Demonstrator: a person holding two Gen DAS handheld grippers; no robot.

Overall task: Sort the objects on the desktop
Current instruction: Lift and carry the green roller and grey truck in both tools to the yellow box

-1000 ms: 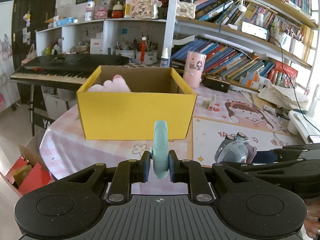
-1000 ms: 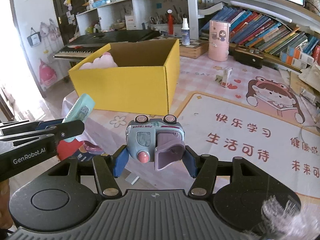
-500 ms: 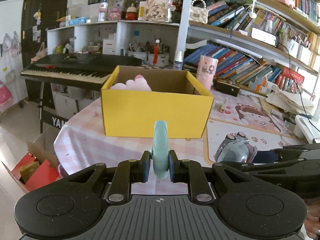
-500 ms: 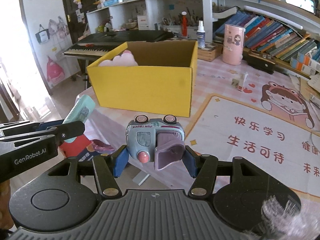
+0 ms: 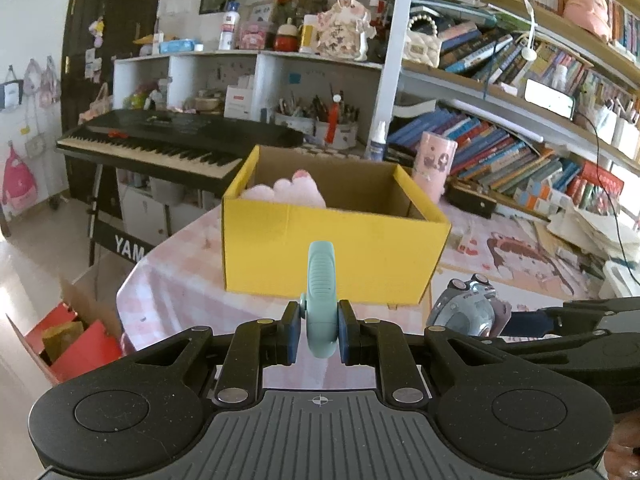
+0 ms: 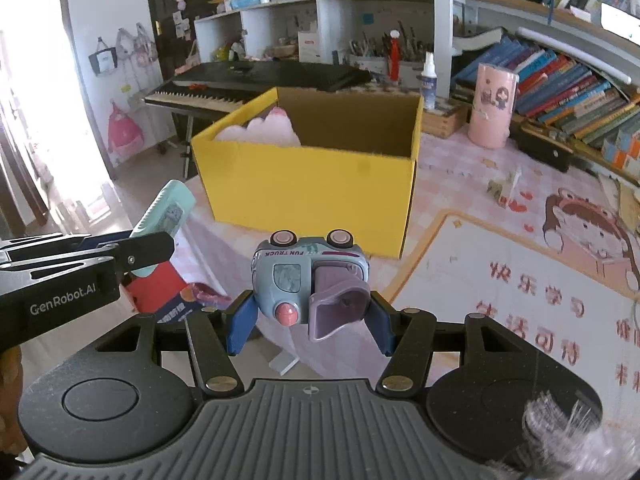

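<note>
My left gripper (image 5: 319, 330) is shut on a thin mint-green case (image 5: 321, 292) held edge-up; the same mint-green case (image 6: 166, 210) shows at the left of the right wrist view. My right gripper (image 6: 310, 320) is shut on a grey-blue toy truck (image 6: 308, 280) with pink wheels and a purple scoop. The toy truck (image 5: 466, 306) also appears low right in the left wrist view. Ahead of both stands an open yellow cardboard box (image 5: 332, 256) (image 6: 308, 192) on the pink checked table, with a pink plush toy (image 5: 286, 192) (image 6: 268, 130) inside.
A printed desk mat (image 6: 520, 292) covers the table to the right. A pink cylinder (image 6: 492, 110), a spray bottle (image 6: 428, 80) and bookshelves (image 5: 520, 148) stand behind the box. A black keyboard piano (image 5: 168, 140) is at the left, red boxes (image 5: 76, 340) on the floor below.
Both grippers have drawn back from the yellow box, which now looks smaller and further away. Both grips are unchanged.
</note>
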